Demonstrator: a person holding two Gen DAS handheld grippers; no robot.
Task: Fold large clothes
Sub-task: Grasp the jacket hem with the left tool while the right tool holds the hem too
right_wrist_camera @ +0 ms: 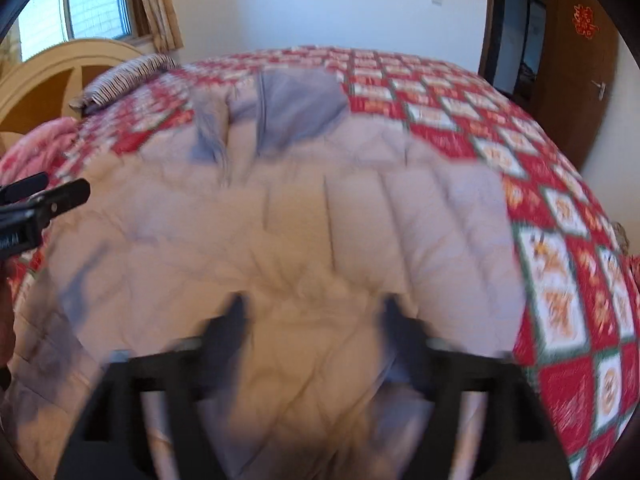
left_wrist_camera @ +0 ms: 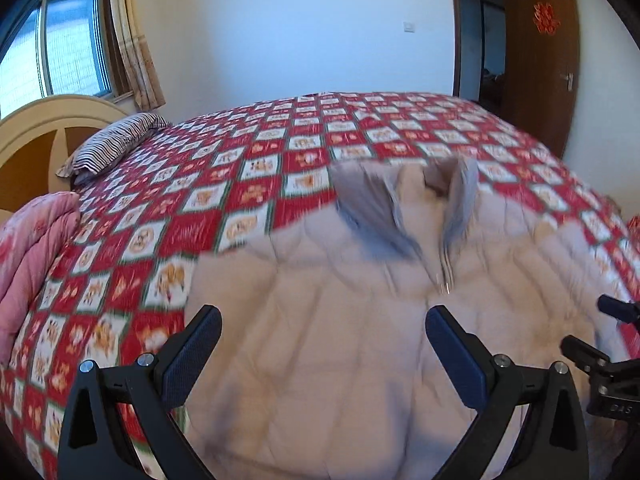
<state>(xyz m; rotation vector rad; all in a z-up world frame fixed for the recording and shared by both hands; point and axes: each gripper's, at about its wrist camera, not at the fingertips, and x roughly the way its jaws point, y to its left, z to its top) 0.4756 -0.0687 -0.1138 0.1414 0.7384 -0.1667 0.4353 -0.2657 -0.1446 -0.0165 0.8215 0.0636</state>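
Both tools, left tool and right tool, hang wide and empty above the jacket; next grip should take a whole edge, evenly.

Bed, checked red cover: quilted jacket, striped pillow, pink quilt.

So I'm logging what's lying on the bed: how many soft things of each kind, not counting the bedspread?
Jacket: 1
Pillow: 1
Pink quilt: 1
Total: 3
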